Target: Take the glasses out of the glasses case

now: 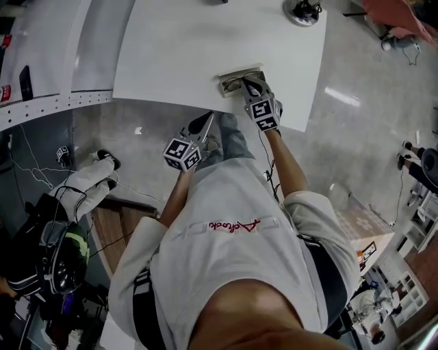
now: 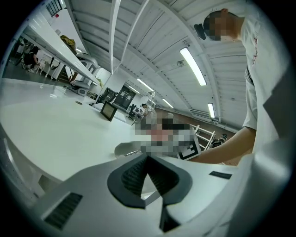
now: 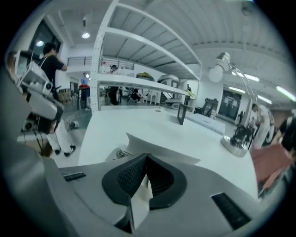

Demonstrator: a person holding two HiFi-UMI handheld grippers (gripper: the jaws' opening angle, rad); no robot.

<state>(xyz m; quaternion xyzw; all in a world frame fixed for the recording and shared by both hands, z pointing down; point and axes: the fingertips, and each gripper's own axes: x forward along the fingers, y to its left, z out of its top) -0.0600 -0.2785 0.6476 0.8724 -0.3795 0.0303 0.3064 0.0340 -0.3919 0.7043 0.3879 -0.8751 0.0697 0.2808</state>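
**Jaws together on both grippers; glasses case open at counter's edge**

Jaws closed tip to tip and holding nothing: the right gripper (image 1: 250,85) hangs directly over the open glasses case (image 1: 236,79), while the left gripper (image 1: 207,123) hangs off the counter (image 1: 191,48), above the floor (image 1: 356,137). Each gripper's own view shows its ribbed pads meeting at the front, with only a thin wedge of light behind them.

The case sits at the near edge of the counter, its pale lid raised. The right gripper covers part of it in the head view. A small metal glint (image 3: 121,153) shows low at the case's left side, too small to tell what it is, and the glasses themselves cannot be made out in any view.

Two grippers, each with one marker cube, one case and one desk lamp (image 1: 303,10) at the far corner can be counted. The counter is plain white and glossy. Around it are a polished grey floor, white shelving and ceiling strip lights. A few people stand far back in the room.
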